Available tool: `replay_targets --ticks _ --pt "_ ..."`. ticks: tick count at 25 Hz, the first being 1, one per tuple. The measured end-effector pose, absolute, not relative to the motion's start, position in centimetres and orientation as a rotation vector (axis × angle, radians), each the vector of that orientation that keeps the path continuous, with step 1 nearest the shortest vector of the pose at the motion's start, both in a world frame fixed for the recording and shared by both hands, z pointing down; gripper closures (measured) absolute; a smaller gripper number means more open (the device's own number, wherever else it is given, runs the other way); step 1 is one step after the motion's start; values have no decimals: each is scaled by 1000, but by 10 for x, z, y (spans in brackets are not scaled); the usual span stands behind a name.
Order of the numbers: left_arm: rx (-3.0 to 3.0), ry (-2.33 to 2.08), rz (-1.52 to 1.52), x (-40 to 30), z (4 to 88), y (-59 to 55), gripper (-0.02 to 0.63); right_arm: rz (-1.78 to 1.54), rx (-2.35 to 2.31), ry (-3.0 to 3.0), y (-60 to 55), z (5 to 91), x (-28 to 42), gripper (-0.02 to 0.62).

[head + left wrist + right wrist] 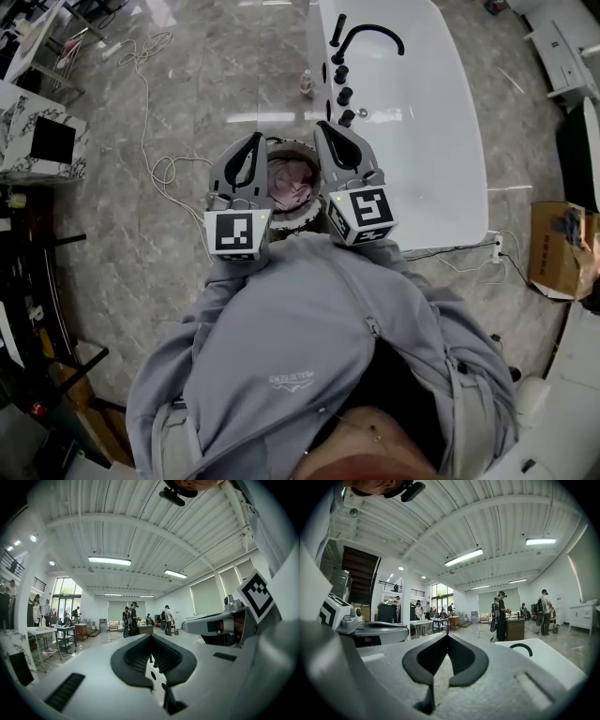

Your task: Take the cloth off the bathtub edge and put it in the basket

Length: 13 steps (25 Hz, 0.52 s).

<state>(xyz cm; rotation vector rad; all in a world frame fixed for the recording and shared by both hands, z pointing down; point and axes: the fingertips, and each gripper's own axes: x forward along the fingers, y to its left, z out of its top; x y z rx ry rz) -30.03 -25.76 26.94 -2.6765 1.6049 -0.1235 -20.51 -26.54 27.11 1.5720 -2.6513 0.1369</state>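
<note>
A pink cloth [289, 183] lies crumpled inside the round basket [298, 215] on the floor, just left of the white bathtub [422, 141]. The tub's edge carries a black faucet [370, 36] and black knobs, and I see no cloth on it. My left gripper [253, 141] and right gripper [323, 128] are held up side by side over the basket, one on each side of the cloth. Both are shut with nothing between the jaws. The left gripper [151, 637] and right gripper [447, 635] views look level across the room, and the tub [543, 660] shows at lower right.
A white cable [150, 112] loops over the marble floor to the left. A small bottle [306, 82] stands by the tub's corner. A cardboard box [553, 248] and a power strip [495, 246] sit to the right. Several people stand far off in the room.
</note>
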Motion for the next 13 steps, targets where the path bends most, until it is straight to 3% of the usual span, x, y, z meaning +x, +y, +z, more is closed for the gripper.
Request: replay_targets --ticks 13 --pt "-2677 1604 -131 -300 275 -267 601 145 1539 -2650 -276 279 -208 591"
